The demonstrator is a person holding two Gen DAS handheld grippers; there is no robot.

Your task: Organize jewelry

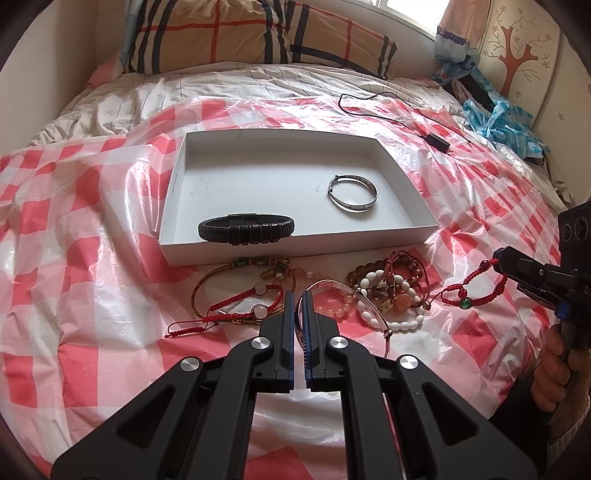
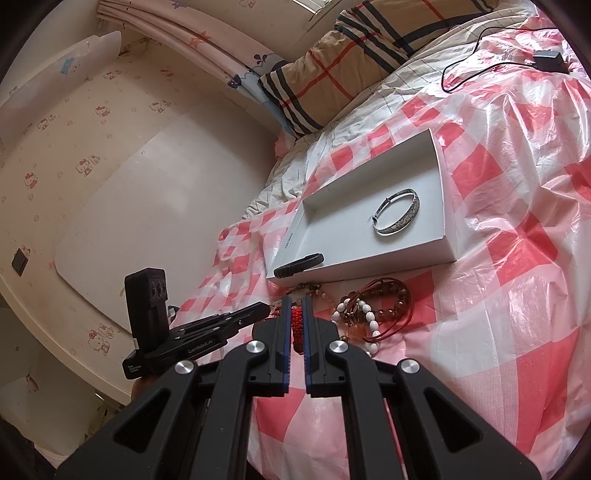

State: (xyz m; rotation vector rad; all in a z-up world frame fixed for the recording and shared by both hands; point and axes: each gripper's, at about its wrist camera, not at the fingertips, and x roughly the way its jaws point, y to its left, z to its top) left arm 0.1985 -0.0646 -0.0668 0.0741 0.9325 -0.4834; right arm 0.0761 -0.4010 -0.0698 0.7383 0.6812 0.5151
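Observation:
A white shallow box (image 1: 173, 206) (image 2: 448, 206) lies on the bed and holds a black braided bracelet (image 1: 246, 229) (image 2: 298, 265) and a silver bangle (image 1: 353, 198) (image 2: 396, 217). In front of it lies a heap of bead and cord bracelets (image 1: 384, 295) (image 2: 369, 310). My left gripper (image 1: 299, 295) is shut on a thin clear pink bangle (image 1: 332, 286) at the heap. My right gripper (image 2: 294, 300) (image 1: 496, 258) is shut on a red cord bracelet (image 2: 296, 325) (image 1: 469, 291) and holds it above the sheet.
A red-and-white checked plastic sheet (image 1: 92, 295) covers the bed. A black cable with an adapter (image 1: 436, 139) (image 2: 550, 61) lies behind the box. Plaid pillows (image 1: 240, 33) lie at the head. Blue plastic (image 1: 498, 122) lies at the far right.

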